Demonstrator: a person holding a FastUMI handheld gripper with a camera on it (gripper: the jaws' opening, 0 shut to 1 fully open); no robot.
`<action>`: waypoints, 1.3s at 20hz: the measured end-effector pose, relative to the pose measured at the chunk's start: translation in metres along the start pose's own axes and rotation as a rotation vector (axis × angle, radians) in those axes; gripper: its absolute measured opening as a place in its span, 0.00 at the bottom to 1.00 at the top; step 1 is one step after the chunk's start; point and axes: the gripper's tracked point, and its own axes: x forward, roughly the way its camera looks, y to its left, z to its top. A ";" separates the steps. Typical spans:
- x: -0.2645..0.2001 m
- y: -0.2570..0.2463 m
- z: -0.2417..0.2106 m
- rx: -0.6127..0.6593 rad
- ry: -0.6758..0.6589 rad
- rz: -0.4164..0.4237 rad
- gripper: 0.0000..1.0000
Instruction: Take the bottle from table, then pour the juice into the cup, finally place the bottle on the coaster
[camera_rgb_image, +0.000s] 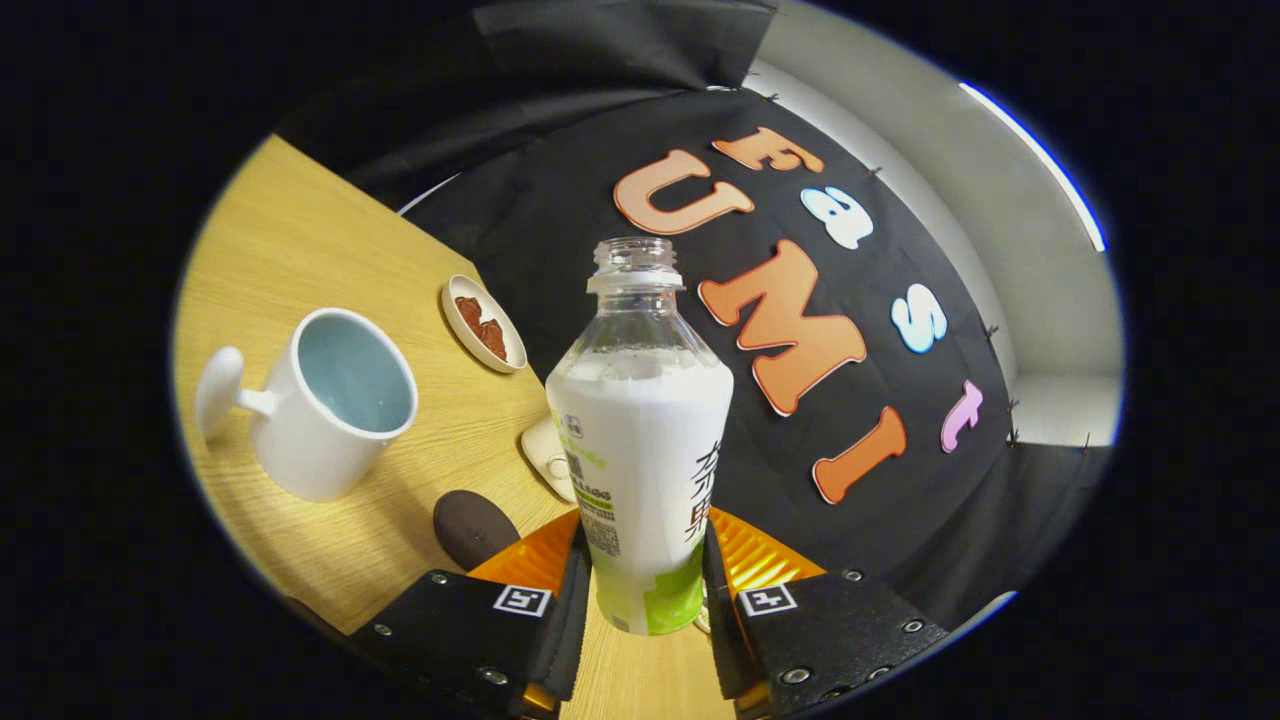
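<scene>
The gripper (645, 590) is clenched on the bottle (640, 440), one finger pressing each side of the lower body just above its base, which keeps the weight low in the grasp and leaves the neck free for pouring. The bottle has no cap; its open mouth points to 12 o'clock from the fingers, and white liquid fills it to the shoulder. The whole scene appears tilted, so the gripper seems to be rolled, though the bottle stays in line with the fingers. Whether the base is touching the table (300, 240) cannot be told; it looks lifted clear. The cup (320, 405), white outside and pale blue inside, stands at about 10 o'clock from the fingers, well apart from the bottle, its handle turned away from the bottle and its mouth open and apparently empty. A dark brown coaster (472, 527) lies at 9 o'clock, just beside the left finger. A small dish (484, 323) of reddish pieces sits at 11 o'clock beyond the cup, and a pale flat object (548, 452) lies partly behind the bottle. Judged from this, the take is done and the pour not yet begun; an uncapped, nearly full bottle risks spilling on any hasty tilt
</scene>
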 end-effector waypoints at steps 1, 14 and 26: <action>0.001 0.003 -0.001 -0.029 -0.004 0.002 0.54; 0.010 0.015 0.008 -0.380 -0.087 0.019 0.53; 0.017 0.018 0.001 -0.530 -0.109 0.064 0.53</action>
